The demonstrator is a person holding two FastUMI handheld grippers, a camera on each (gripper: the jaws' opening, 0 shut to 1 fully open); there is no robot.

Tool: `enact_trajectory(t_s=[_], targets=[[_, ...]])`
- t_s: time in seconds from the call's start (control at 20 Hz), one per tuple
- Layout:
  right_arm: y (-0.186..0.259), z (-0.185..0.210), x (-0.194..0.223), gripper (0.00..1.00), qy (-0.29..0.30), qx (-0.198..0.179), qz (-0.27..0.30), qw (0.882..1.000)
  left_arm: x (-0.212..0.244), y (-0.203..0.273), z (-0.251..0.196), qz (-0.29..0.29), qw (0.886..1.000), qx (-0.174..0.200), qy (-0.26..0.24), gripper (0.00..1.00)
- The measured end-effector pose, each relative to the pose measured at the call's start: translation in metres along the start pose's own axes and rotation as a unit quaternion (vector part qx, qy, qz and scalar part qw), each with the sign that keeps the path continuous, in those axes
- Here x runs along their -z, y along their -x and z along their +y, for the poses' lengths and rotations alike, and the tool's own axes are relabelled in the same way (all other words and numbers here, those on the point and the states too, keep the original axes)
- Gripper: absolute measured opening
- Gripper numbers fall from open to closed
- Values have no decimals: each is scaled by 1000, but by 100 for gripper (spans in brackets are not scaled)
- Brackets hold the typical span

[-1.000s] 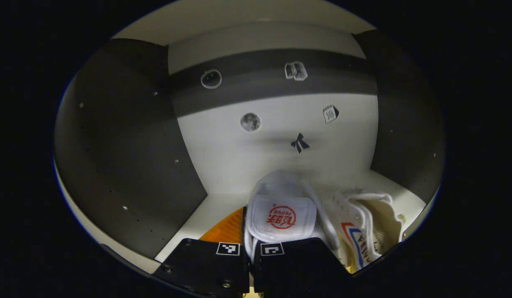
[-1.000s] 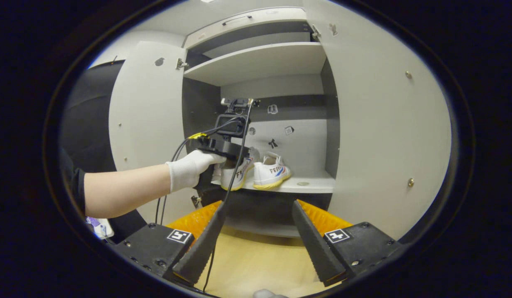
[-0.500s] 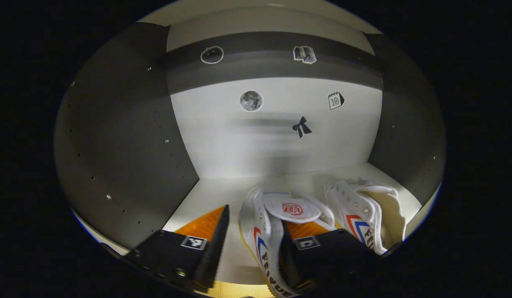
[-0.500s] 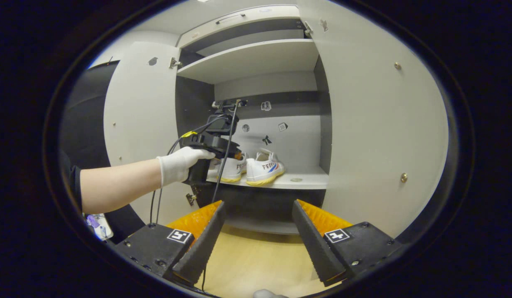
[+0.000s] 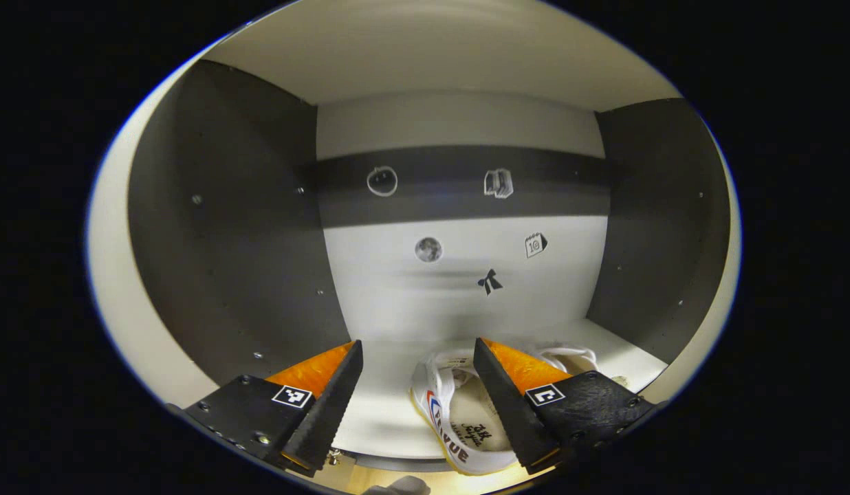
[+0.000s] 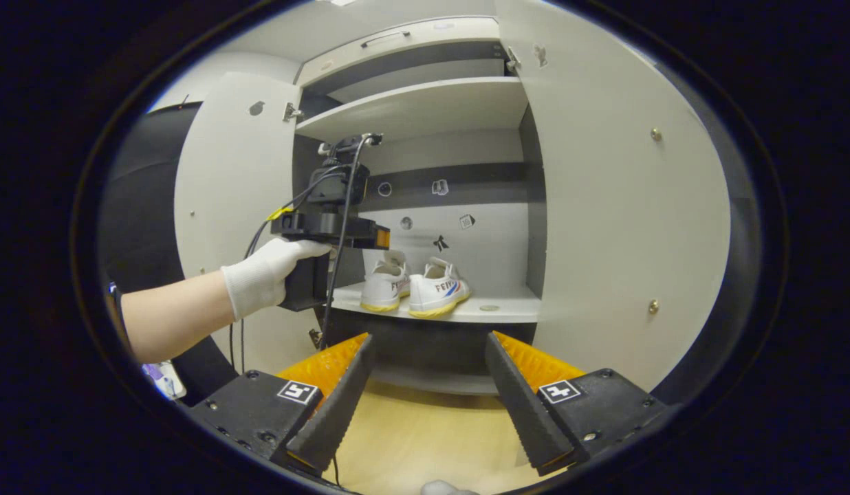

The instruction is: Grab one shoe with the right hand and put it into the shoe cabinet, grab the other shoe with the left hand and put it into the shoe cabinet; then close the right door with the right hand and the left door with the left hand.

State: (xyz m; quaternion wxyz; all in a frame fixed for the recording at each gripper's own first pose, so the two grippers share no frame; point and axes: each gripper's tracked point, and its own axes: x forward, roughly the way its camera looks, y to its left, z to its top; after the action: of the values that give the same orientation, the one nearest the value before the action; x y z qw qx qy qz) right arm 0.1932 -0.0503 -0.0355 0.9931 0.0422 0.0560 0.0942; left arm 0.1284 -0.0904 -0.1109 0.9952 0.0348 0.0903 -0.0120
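Shoes [image 6: 415,289] side by side on cabinet shelf [image 6: 507,311] | left tool [image 5: 415,375] released | right tool [image 6: 428,361] released

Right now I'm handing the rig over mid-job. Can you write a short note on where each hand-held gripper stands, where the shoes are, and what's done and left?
Left hand-held gripper: open, holding nothing, at the front of the cabinet's middle shelf, just above the shoes.
Right hand-held gripper: open, empty, hanging in front of the cabinet, clear of it.
Shoes: the left shoe and the right shoe stand side by side on that shelf.
Doors: the left door and the right door are both wide open.
Done: both shoes placed.
Left: close the right door with the right gripper, then the left door with the left.
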Motion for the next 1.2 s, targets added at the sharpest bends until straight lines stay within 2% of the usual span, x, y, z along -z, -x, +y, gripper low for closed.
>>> enact_trajectory(t_s=[0.2, 0.25, 0.3, 0.4, 0.45, 0.5, 0.6, 0.65, 0.7, 0.8, 0.85, 0.95, 1.0, 1.2], targets=[[12, -3, -9, 99, -1, 17, -15, 1000, -15, 48, -3, -37, 999, 11, 11, 96], [16, -4, -10, 100, -1, 24, -17, 1000, -17, 61, -2, -45, 999, 15, 15, 100], [20, -5, -11, 100, -1, 29, -18, 999, -20, 75, 1, -55, 998, 11, 15, 96], [30, -6, -12, 100, 0, 37, -21, 999, -24, 102, 6, -76, 997, 7, 14, 96], [35, -6, -13, 100, 2, 42, -23, 999, -22, 116, 7, -83, 996, 8, 13, 100], [41, -6, -14, 100, 4, 47, -27, 999, -20, 132, 8, -90, 996, 10, 10, 96], [52, -7, -17, 100, 4, 58, -35, 998, -17, 166, 12, -111, 994, 18, 2, 96], [57, -7, -17, 100, 3, 62, -38, 997, -11, 183, 17, -112, 994, 17, -2, 100], [62, -6, -16, 98, 3, 67, -37, 997, -5, 199, 22, -112, 994, 14, -4, 96], [72, -4, -18, 100, 6, 73, -42, 996, 5, 229, 30, -116, 993, 14, -3, 100], [77, -4, -19, 100, 9, 78, -45, 996, 11, 243, 37, -118, 993, 12, 4, 96], [86, -2, -20, 100, 13, 85, -50, 995, 23, 271, 44, -121, 993, 12, 13, 100], [91, 0, -19, 100, 14, 87, -51, 995, 29, 284, 48, -122, 992, 6, 13, 96], [106, 5, -17, 99, 16, 93, -53, 994, 63, 326, 61, -116, 993, -5, 12, 96]])
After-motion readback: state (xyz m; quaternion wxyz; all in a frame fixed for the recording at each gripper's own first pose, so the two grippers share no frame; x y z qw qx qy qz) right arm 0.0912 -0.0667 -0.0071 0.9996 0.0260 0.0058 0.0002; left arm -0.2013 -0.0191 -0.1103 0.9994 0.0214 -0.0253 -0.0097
